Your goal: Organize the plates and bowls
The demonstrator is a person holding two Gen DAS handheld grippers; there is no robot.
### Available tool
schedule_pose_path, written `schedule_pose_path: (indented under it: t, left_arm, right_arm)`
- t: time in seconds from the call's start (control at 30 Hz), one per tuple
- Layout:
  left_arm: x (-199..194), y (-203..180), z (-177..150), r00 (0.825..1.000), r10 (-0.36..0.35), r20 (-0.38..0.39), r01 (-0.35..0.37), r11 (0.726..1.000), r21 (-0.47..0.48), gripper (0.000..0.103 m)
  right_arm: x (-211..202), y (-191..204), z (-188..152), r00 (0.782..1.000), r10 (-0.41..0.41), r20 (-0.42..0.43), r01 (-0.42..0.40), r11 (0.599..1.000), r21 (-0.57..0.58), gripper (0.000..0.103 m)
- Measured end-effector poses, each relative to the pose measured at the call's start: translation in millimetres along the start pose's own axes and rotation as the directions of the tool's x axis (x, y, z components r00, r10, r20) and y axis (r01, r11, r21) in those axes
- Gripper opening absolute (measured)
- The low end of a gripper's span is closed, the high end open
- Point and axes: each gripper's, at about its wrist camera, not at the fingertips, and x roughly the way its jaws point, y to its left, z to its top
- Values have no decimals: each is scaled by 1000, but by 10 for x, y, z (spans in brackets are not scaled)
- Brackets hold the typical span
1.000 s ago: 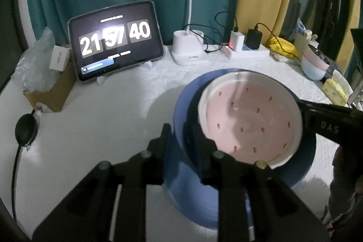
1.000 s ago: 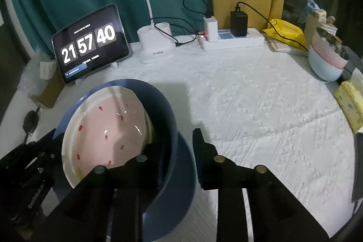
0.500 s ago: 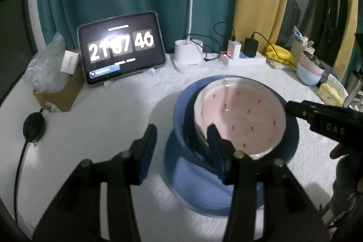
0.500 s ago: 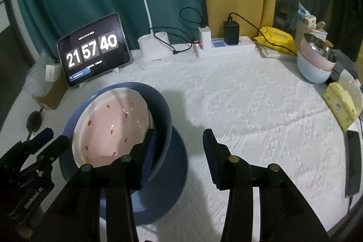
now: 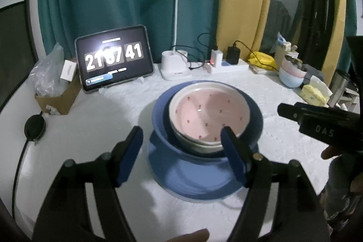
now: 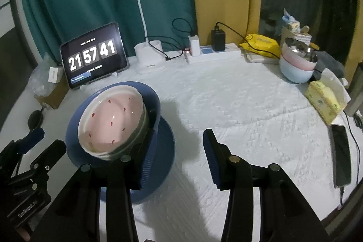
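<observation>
In the left wrist view, glare washes out the middle digits on the tablet [image 5: 114, 58]. The blue plate [image 5: 197, 183] is blurred at lower centre. The phone [image 6: 341, 158], at the right edge, is partly cut off. The stacked bowls' [image 6: 297, 62] contents, upper right, are unreadable.

pink spotted bowl [image 5: 209, 115] nested upright in blue bowl [image 5: 158, 119], stacked on blue plate [image 5: 195, 180], table centre-left

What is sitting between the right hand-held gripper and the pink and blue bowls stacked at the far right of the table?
Nothing visible. Between the right hand-held gripper and the stacked bowls lies only bare white tablecloth. The yellow tissue pack and the phone lie off to the right of that line.
</observation>
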Motion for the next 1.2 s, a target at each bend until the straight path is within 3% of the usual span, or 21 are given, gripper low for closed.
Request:
schedule_pose_path:
  t: [0.1,0.37,1.2]
  left_arm:
    - [-81,-53,-2,1000,-9,19,9,1000,5,85]
    - [-312,-189,-3,998,-19,61,17,1000,23,91]
    - [-1033,-419,87,982,-24,188,19,999,28,93]
  right_arm:
    - [-98,-32,-40,1000,-12,15,12,1000,2,45]
    - [-357,-138,-112,998,-32,57,32,999,11,46]
    - [-1258,-243,-207,968,-84,235,88,996,-6,54]
